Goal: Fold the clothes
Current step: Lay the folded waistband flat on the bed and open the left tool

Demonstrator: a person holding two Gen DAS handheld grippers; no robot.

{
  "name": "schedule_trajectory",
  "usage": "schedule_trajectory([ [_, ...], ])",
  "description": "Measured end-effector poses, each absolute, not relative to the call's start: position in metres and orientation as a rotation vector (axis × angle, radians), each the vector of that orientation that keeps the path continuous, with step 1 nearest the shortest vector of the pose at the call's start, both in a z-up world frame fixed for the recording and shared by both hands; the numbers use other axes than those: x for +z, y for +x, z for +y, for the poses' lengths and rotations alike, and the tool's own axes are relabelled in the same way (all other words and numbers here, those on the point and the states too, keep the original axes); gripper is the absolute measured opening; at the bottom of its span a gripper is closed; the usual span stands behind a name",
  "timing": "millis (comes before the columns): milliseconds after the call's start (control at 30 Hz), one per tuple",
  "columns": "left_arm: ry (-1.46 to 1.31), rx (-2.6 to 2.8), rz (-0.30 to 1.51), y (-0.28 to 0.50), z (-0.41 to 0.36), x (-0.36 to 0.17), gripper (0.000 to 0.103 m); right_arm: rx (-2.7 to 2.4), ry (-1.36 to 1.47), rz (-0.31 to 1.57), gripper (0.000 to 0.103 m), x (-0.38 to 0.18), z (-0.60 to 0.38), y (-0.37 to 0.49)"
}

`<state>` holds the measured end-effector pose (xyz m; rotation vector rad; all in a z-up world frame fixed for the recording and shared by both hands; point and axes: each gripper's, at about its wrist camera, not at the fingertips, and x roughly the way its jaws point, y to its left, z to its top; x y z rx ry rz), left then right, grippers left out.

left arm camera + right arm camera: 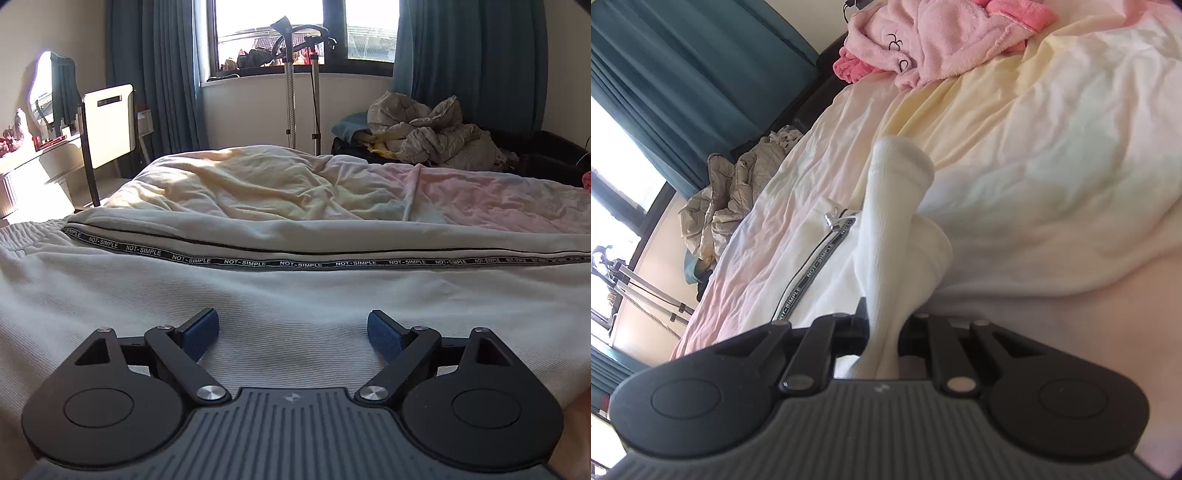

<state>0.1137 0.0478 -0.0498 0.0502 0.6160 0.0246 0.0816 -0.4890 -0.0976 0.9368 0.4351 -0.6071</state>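
Across the bed (pixel 280 184), rumpled cream-and-pink bedding, with white sweatpants (pixel 258 295) spread flat over the near side and a black "NOT-SIMPLE" tape stripe (pixel 295 263) running along the outer seam. Farther off, a pink fleece garment (pixel 923 40) heaped near the head end, a crumpled grey quilt (pixel 432 133) on the dark sofa under the window.

Low over the pants' broad panel, left gripper (pixel 293 332), blue pads wide apart, holding nothing. Right gripper (pixel 884 325) clamped on the ribbed white cuff (pixel 897 221), cuff bunched upright out of the jaws, zip pull (pixel 831 220) just beside it at the stripe's end.

Likely step: carrying the cuff end over toward the waistband to halve the length. To do it well: lift only enough for the cloth to clear itself, travel parallel to the stripe, keep the seam as the straight edge. Press or pin the middle with the left gripper at the intended crease, so the lower layer cannot drag. Lay the cuff square on the waistband before releasing; smooth outward afterward. Risk: a twisted leg, or bedding gathered underneath.
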Motion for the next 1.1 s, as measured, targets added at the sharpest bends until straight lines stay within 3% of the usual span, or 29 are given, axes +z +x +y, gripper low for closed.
schedule_trajectory([
  [667,0.105,0.079,0.628,0.114,0.038,-0.058,0.093,-0.650,0.843,0.428,0.012,-0.091,-0.480,0.088],
  [833,0.066,0.130,0.496,0.098,0.044,-0.029,0.095,-0.650,0.782,0.422,0.012,-0.088,-0.474,0.090],
  [1100,0.067,0.106,0.654,0.118,0.042,-0.046,0.095,-0.657,0.726,0.421,0.012,-0.086,-0.470,0.092],
])
